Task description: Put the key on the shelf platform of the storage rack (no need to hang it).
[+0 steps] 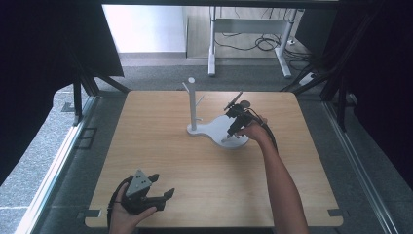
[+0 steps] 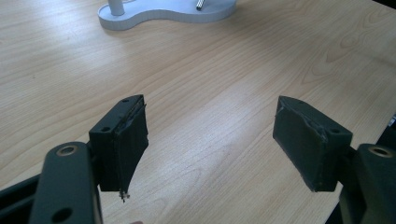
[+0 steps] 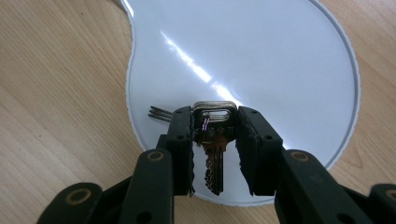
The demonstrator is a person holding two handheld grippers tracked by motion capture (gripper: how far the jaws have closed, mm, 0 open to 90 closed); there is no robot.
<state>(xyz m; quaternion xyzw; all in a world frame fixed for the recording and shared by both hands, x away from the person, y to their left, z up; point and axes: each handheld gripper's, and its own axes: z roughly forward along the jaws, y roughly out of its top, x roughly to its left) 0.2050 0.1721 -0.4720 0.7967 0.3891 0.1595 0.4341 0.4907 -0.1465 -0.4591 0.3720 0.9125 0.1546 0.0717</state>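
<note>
A wooden surface (image 1: 160,161) is seen, and on its far middle a white stand (image 1: 214,129) with a tall post is set. The left tongs (image 1: 158,187) are held wide apart with nothing in them, near the left corner. A small bunch of keys (image 3: 215,140) is pinched tight by the right tongs (image 3: 214,140), just above the white stand's round end.

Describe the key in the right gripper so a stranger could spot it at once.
On the wooden table stands a white stand with a rounded base. Above that base the right gripper clamps a silver key by its square head, blade hanging down. It is the one metal thing between black jaws.
</note>
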